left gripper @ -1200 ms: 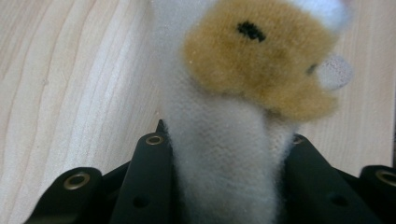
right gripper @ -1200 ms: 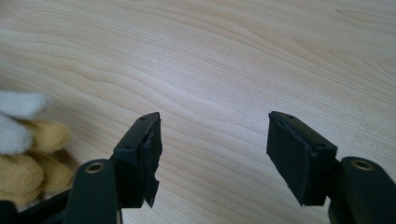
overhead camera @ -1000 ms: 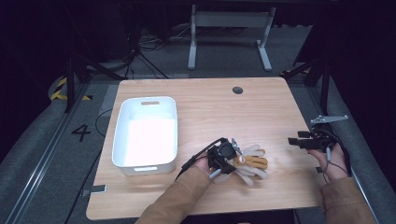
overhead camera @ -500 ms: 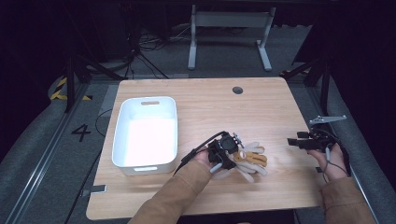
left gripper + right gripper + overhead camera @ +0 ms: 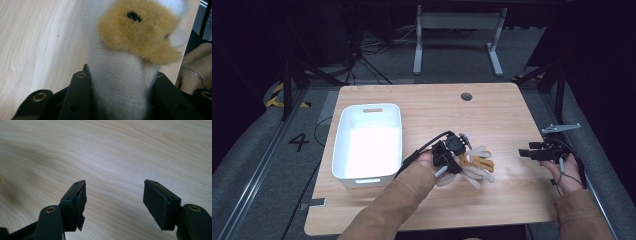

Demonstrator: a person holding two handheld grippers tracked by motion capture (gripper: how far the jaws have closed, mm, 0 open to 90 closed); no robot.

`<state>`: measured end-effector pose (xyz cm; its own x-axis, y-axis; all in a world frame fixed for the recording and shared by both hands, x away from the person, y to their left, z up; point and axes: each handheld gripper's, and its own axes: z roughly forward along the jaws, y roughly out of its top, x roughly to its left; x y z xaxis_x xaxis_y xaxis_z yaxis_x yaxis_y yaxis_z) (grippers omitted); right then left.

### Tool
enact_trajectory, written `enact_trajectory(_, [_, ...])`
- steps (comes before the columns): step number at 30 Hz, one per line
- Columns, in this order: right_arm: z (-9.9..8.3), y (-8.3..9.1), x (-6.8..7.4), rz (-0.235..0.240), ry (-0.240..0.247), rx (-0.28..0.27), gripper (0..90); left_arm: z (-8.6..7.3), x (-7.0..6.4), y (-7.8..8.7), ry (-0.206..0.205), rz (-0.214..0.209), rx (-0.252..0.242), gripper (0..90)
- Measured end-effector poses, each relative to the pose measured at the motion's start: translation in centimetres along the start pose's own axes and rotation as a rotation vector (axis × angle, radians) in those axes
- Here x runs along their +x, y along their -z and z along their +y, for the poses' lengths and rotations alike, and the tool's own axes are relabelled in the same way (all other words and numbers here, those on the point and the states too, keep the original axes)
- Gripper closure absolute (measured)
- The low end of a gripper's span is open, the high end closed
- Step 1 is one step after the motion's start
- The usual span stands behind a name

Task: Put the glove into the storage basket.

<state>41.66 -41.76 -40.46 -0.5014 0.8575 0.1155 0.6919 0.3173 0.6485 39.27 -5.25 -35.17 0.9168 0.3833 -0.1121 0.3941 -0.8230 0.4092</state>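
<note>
The left gripper (image 5: pixel 451 154) was clamped on the plush glove (image 5: pixel 474 166); the right gripper (image 5: pixel 532 151), jaws apart, lay farther off to its right.

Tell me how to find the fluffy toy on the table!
Find the white bin on the wooden table. Just right of it, the left gripper is shut on the plush toy, soft, white and tan, the table's one furry thing.
</note>
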Motion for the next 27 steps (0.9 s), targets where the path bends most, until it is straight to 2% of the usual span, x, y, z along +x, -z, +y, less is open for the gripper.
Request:
enact_trajectory(6, [0.4,-0.4,0.2,0.006,0.009,0.002,35.1,0.3,0.3,1.2,0.025,0.039,0.054,69.4])
enact_trajectory(18, [2.2,-2.1,0.8,0.042,0.044,0.012,35.1,0.1,0.7,3.9,0.080,0.082,0.081,68.9])
enact_trajectory(21, [2.7,-2.6,0.9,0.050,0.049,0.015,35.2,-0.3,1.0,4.5,0.101,0.090,0.088,68.8])
enact_trajectory(25, [3.3,-3.3,1.0,0.065,0.058,0.015,35.3,-0.8,1.4,5.3,0.151,0.082,0.084,68.8])
enact_trajectory(27, [3.4,-3.6,1.0,0.072,0.060,0.023,35.2,-1.0,1.4,5.8,0.160,0.088,0.087,68.8])
